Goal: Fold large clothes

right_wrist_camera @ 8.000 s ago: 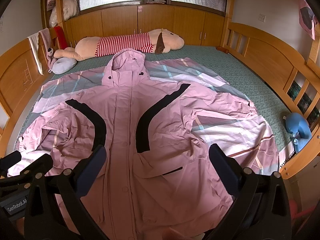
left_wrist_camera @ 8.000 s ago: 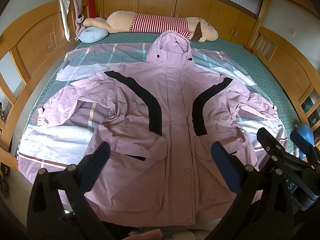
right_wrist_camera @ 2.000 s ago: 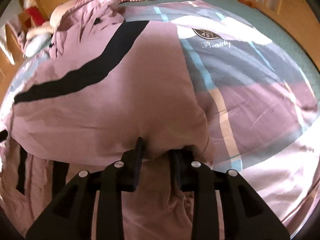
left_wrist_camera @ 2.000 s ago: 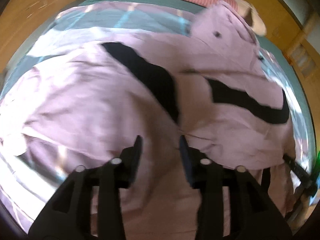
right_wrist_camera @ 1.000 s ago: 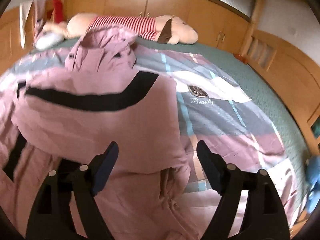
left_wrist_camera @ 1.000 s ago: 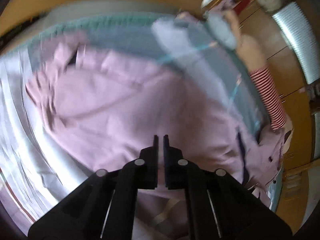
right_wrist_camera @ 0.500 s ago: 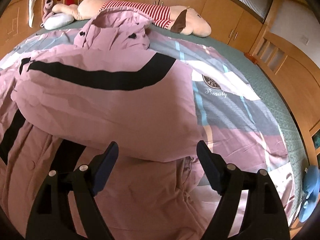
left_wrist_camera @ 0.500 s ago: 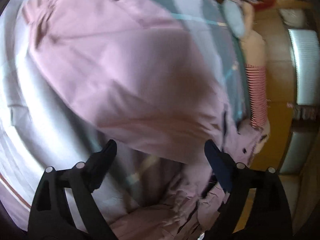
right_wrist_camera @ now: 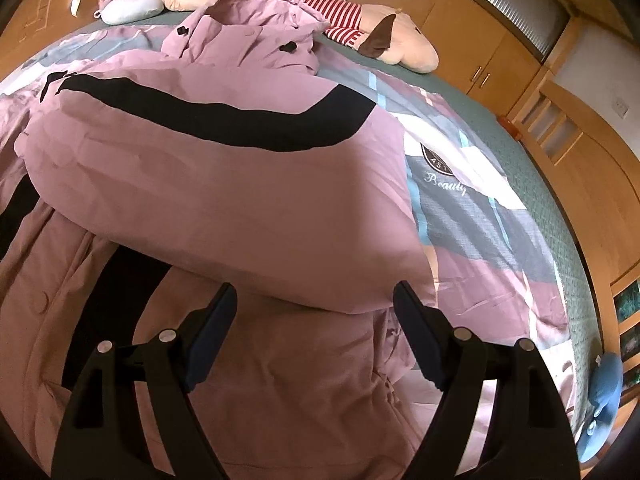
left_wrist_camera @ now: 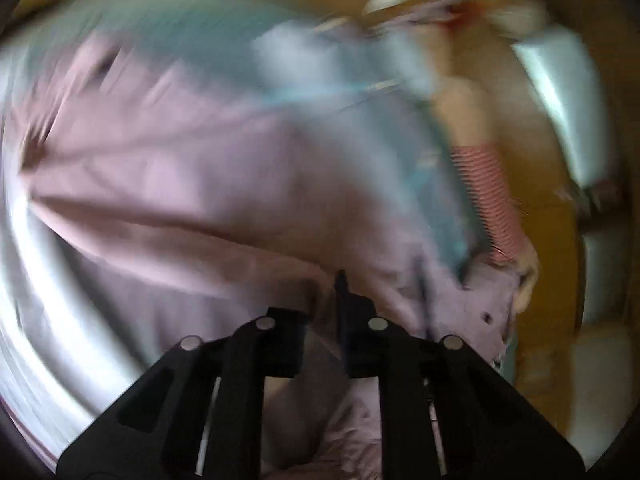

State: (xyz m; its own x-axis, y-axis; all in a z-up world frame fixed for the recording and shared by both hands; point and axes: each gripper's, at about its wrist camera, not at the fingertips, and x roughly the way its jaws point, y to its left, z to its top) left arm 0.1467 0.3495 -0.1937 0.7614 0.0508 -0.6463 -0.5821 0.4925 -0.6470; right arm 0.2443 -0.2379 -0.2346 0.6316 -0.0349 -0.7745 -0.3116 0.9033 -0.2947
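A large pink jacket [right_wrist_camera: 240, 184] with black stripes lies on the bed, its right side folded over the front and its hood [right_wrist_camera: 248, 40] toward the headboard. My right gripper [right_wrist_camera: 314, 292] hovers open just above the folded edge, nothing between its fingers. The left wrist view is heavily blurred. There the jacket's pink cloth [left_wrist_camera: 180, 184] stretches away to the left. My left gripper [left_wrist_camera: 320, 320] is low over it, and its jaws are closing almost together with a fold of the pink cloth pinched between them.
A patchwork quilt [right_wrist_camera: 480, 220] covers the bed under the jacket. A long plush toy [right_wrist_camera: 400, 44] in a striped shirt and a pale blue cushion [right_wrist_camera: 132, 8] lie at the headboard. Wooden bed rails [right_wrist_camera: 560, 132] run along the right; a blue object [right_wrist_camera: 600, 392] sits there.
The left gripper went from shut to wide open, then closed on pink cloth while its view swung. The right gripper stayed open and sank a little toward the jacket.
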